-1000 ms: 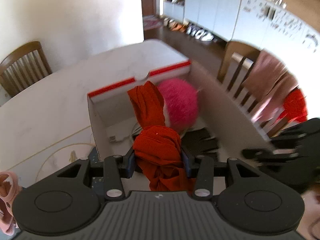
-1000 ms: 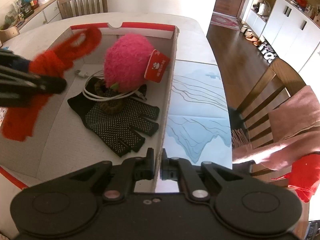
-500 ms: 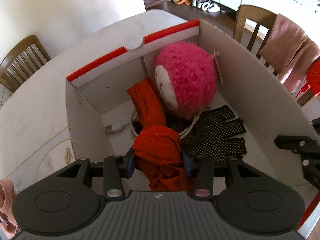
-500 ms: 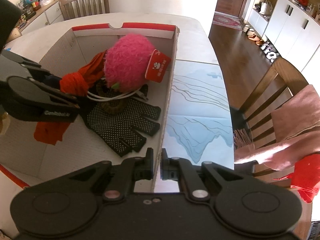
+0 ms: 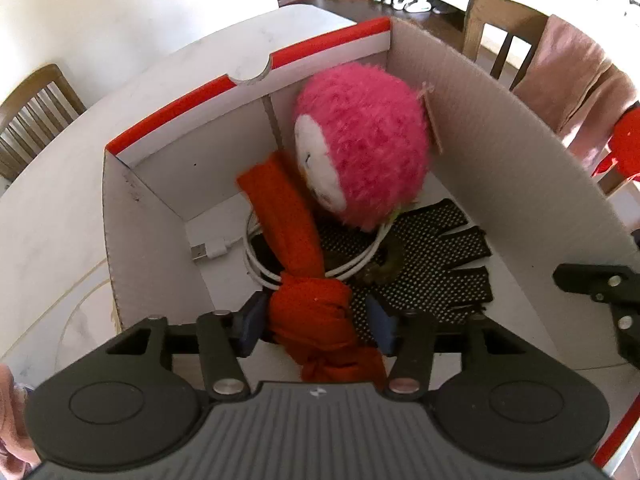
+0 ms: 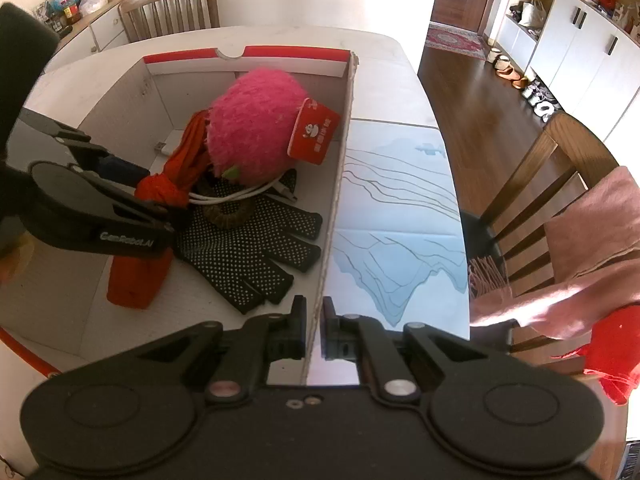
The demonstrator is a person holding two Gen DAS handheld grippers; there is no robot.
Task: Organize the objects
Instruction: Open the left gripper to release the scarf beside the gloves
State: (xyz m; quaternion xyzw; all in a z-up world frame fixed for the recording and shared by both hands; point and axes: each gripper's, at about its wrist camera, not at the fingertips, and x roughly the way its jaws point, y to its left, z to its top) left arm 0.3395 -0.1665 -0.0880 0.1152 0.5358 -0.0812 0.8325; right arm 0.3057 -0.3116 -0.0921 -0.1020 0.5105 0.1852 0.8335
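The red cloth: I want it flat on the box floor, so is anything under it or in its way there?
Yes. The red cloth, between the just-opening left tongs, lies across the white cable and the black glove, with the pink plush beside its far end. Bare floor of the box shows only nearer the left wall.

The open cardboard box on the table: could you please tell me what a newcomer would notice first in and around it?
The fluffy pink plush toy stands out first, at the far end of the cardboard box, with a red tag on its side. Next comes the knotted orange-red cloth between the just-opened jaws of the left tool, low over the black dotted gloves and the white cable. The right tool is shut on the box's near wall.
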